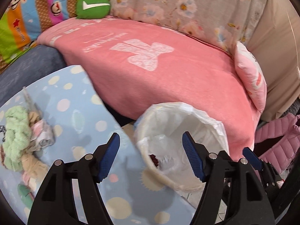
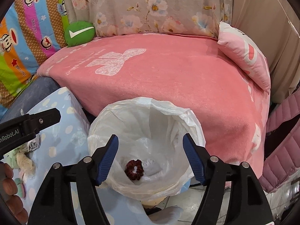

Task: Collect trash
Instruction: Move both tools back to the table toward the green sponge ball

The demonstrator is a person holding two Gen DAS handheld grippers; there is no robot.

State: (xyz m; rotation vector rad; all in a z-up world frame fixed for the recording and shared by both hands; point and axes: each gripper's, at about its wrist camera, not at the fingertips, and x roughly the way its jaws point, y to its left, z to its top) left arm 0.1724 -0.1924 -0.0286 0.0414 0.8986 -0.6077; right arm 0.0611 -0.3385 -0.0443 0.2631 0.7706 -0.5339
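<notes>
A bin lined with a white plastic bag (image 2: 146,120) stands on the floor in front of the pink blanket; it also shows in the left wrist view (image 1: 187,116). Inside lie a dark red scrunchie (image 2: 134,169) and a pale crumpled scrap (image 2: 151,167). My right gripper (image 2: 150,159) is open and empty above the bin's mouth. My left gripper (image 1: 151,157) is open and empty, over the bin's left rim beside the blue dotted cloth (image 1: 75,101). A pile of crumpled cloth bits, green, beige and pink (image 1: 22,138), lies on that cloth at the left.
A pink blanket (image 2: 168,75) covers the seat behind the bin. A green round cushion (image 2: 79,33), a pink pillow (image 2: 245,56) and floral cloth (image 2: 150,5) lie at the back. A pink padded jacket (image 2: 281,150) hangs at the right. The left gripper's body (image 2: 28,125) shows at the left.
</notes>
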